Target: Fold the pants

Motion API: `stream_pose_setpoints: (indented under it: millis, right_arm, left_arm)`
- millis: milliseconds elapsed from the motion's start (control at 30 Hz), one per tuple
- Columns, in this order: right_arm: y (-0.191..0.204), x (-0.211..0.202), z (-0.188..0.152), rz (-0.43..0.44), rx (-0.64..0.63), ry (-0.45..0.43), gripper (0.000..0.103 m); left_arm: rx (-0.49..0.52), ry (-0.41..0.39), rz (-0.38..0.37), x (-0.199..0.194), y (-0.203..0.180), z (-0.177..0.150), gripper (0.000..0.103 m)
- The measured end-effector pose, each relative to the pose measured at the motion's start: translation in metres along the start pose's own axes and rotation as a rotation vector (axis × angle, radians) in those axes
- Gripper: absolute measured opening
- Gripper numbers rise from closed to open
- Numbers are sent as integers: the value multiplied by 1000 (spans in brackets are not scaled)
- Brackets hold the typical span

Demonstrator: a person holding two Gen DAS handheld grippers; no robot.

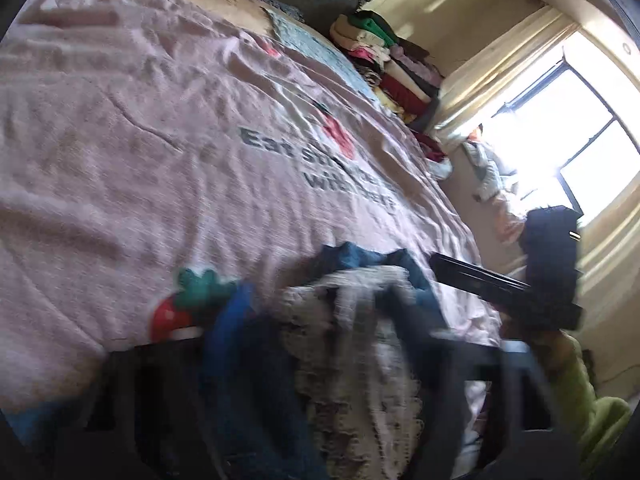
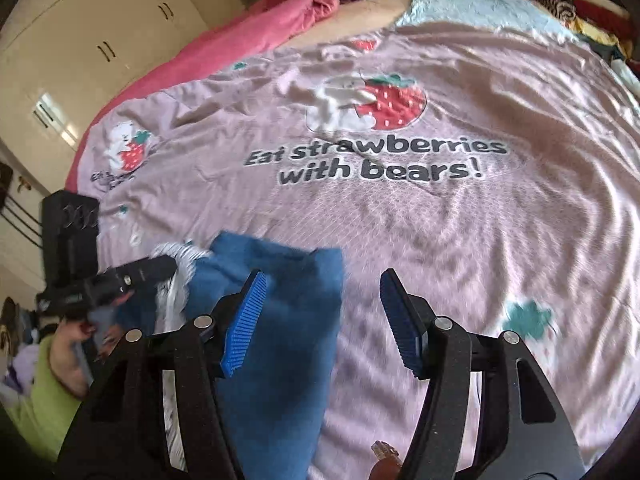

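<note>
My right gripper [image 2: 320, 320], black-armed with ribbed blue pads [image 2: 245, 320], stands with its jaws apart and nothing pressed between them; the blue denim pants [image 2: 280, 320] lie partly beneath its left pad on the pink printed bedspread [image 2: 460, 240], near the bed's front edge. My left gripper [image 2: 132, 276] shows in the right wrist view at the pants' left end, against the whitish inner lining [image 2: 176, 280]; in its own blurred view the pants [image 1: 340, 340] fill the space between the fingers, and I cannot tell whether the pads press on the cloth. Legible print on the bedspread reads "Eat strawberries with bears!", beneath a white bear hugging a red strawberry [image 2: 390, 106]. A stack of folded clothes [image 1: 396, 68] sits by the bright window [image 1: 580, 128].
</note>
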State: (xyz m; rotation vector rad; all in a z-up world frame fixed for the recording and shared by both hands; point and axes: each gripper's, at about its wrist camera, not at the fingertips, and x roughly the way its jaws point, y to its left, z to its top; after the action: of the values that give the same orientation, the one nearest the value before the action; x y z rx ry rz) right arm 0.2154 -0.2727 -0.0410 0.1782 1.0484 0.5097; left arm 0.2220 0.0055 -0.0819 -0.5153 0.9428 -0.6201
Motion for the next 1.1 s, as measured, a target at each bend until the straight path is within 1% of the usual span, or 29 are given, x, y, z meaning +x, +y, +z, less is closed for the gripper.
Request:
stream_pose_setpoints:
  millis: [33,67,100,133,167,200,300,367,433,467,500,533,600,633,700,767,800,833,900,933,967,1067,1100]
  right_arm:
    - [-2,9,1,12,17,19,53]
    - [-1,17,1,41,18,42,49]
    - [3,24,1,59,0,55,38]
    - [6,28,-1,64,-24,64,11]
    - [9,26,-3,61,-42,55,8]
    - [10,17,-5,52,-55,25,6]
    - [4,-4,-6,28,-55,-62,6]
    - [1,1,-5,5,-61,-59,6]
    - [2,13,-5,-32,-64,-41,6]
    - [3,19,-6,-51,-73,-34,8]
    - [5,23,-7,-84,-83,-36,9]
    - [5,23,-9,-95,-87,-41,13]
    - [3,16,-11,-99,-65,-72,19]
    - [0,11,-13,-104,-57,-89,28]
    - [-2,-3,-18,-111,-40,-124,34]
    - [-2,-15,-24,-107,-35,-144,43]
    - [-1,-24,-29,-114,-44,-155,45]
    - [1,-28,-32,-119,-49,-160,49]
    - [5,-39,-41,-122,-66,-173,51]
    - [9,-45,-46,-122,-79,-176,55]
    - [13,-51,-51,-121,-94,-178,61]
    - [24,-62,-64,-133,-148,-180,66]
    - [27,-65,-68,-142,-164,-177,67]
  left_arm:
    - [2,4,-12,1,-1,-1,34]
    - [24,4,-3,0,-5,-2,31]
    - [45,4,10,-1,-9,-2,25]
    - [54,2,13,-3,-11,-2,22]
    - [67,-2,17,-7,-15,-1,20]
    - [81,-5,24,-9,-19,0,19]
    - [128,-15,58,-11,-28,0,19]
    - [143,3,107,-3,-27,-2,19]
    - [143,19,157,2,-25,-5,27]
    - [158,21,191,2,-24,-6,29]
    - [164,16,203,0,-25,-7,34]
    - [161,11,205,-3,-24,-6,35]
    - [144,9,197,-7,-19,-3,39]
    - [134,6,197,-10,-17,-3,42]
    - [117,3,182,-16,-14,-3,43]
    - [102,-8,170,-23,-13,-1,43]
    - [99,-17,170,-27,-14,-1,45]
    - [96,-24,170,-30,-15,-1,52]
    - [91,-38,172,-38,-17,0,60]
    - [89,-48,173,-42,-18,0,60]
    - [86,-56,173,-46,-19,0,60]
    - [83,-71,175,-56,-23,0,65]
    - [85,-75,176,-59,-25,0,67]
